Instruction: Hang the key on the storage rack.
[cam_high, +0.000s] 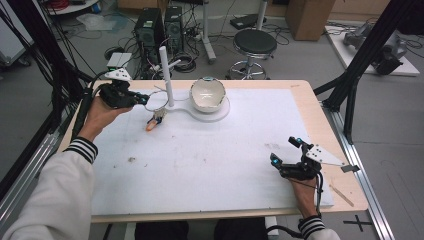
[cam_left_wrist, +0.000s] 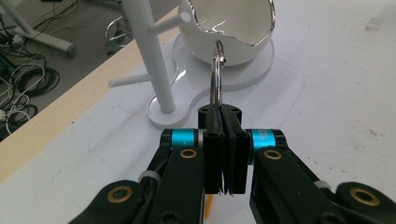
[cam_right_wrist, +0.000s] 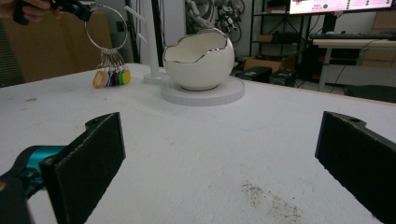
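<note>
My left gripper (cam_high: 143, 99) is shut on a large metal key ring (cam_left_wrist: 215, 79) and holds it just above the white mat. Several coloured tags (cam_high: 155, 121) hang from the ring, their lower ends at or near the mat. In the right gripper view the ring (cam_right_wrist: 106, 28) and tags (cam_right_wrist: 112, 77) hang left of a white peg stand (cam_right_wrist: 154, 37). The stand (cam_high: 167, 75) shares a white base (cam_high: 222, 114) with an egg-shaped white bowl (cam_high: 207, 94). My right gripper (cam_high: 284, 150) rests open on the mat at the near right, with nothing between its jaws.
A white mat (cam_high: 210, 155) covers most of the wooden table (cam_high: 320, 115). Dark specks (cam_right_wrist: 271, 198) lie on the mat in front of the right gripper. A round stool (cam_high: 255, 42), computer towers (cam_high: 150, 30) and cables stand on the floor beyond the far edge.
</note>
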